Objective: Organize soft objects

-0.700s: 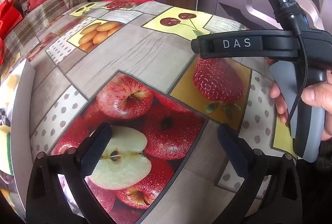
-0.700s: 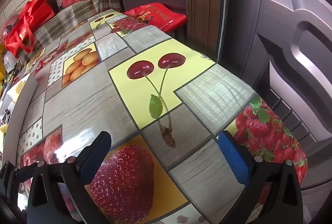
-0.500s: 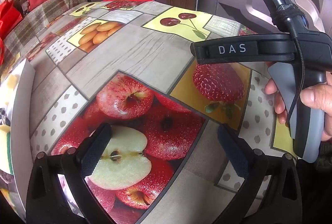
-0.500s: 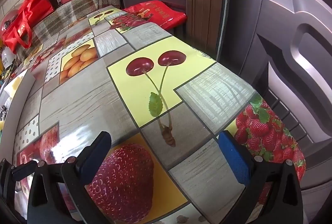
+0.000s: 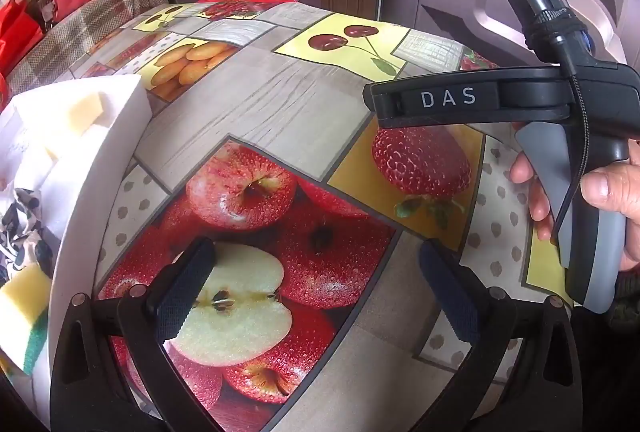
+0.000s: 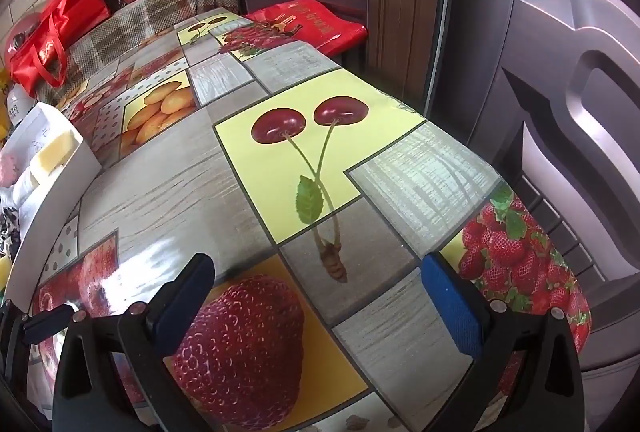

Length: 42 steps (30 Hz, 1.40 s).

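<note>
My left gripper [image 5: 316,284] is open and empty above the apple picture on the fruit-print tablecloth [image 5: 256,104]. A white box [image 5: 100,168] stands at its left; inside lie a pale yellow sponge [image 5: 86,110], a black-and-white cloth [image 5: 20,228] and a yellow-green sponge [image 5: 24,316]. My right gripper [image 6: 320,296] is open and empty above the strawberry picture. Its body shows in the left wrist view [image 5: 500,98], held by a hand. The box also shows at the far left of the right wrist view [image 6: 52,200].
Red bags [image 6: 60,28] and a plaid cushion [image 6: 160,12] lie beyond the table's far end. Dark doors [image 6: 560,72] stand close along the table's right edge. A red bag [image 6: 316,22] sits by the far corner.
The left wrist view has swung left, so the white box and its contents show more fully. The right gripper has lifted slightly. Both stay open.
</note>
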Tool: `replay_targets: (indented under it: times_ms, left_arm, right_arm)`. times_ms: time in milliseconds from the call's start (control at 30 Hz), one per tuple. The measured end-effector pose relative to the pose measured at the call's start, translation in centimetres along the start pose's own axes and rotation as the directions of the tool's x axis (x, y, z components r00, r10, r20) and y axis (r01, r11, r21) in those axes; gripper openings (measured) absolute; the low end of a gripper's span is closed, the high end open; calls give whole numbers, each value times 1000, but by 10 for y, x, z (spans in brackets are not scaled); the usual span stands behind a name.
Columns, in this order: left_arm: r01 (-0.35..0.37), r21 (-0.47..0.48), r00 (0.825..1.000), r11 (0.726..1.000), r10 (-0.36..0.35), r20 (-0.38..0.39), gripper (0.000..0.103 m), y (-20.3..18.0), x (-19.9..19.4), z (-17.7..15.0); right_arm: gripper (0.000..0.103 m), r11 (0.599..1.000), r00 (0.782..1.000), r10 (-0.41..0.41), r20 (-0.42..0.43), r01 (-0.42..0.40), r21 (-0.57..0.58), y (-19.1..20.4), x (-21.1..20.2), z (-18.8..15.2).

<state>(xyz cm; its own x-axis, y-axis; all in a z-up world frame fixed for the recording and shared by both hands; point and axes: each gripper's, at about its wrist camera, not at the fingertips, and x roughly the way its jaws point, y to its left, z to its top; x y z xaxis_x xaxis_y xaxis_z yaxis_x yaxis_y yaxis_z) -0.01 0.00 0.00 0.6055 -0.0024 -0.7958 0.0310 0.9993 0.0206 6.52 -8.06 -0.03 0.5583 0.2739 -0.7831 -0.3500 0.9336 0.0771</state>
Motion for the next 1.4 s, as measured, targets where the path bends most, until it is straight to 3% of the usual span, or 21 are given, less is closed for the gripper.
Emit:
replay_targets:
  times_ms: [1400]
  left_arm:
    - [2, 0, 1000, 1000, -2, -1, 102, -3, 3, 2]
  right_arm:
    - [103, 1000, 1000, 7, -4, -7, -16, 4, 0, -1]
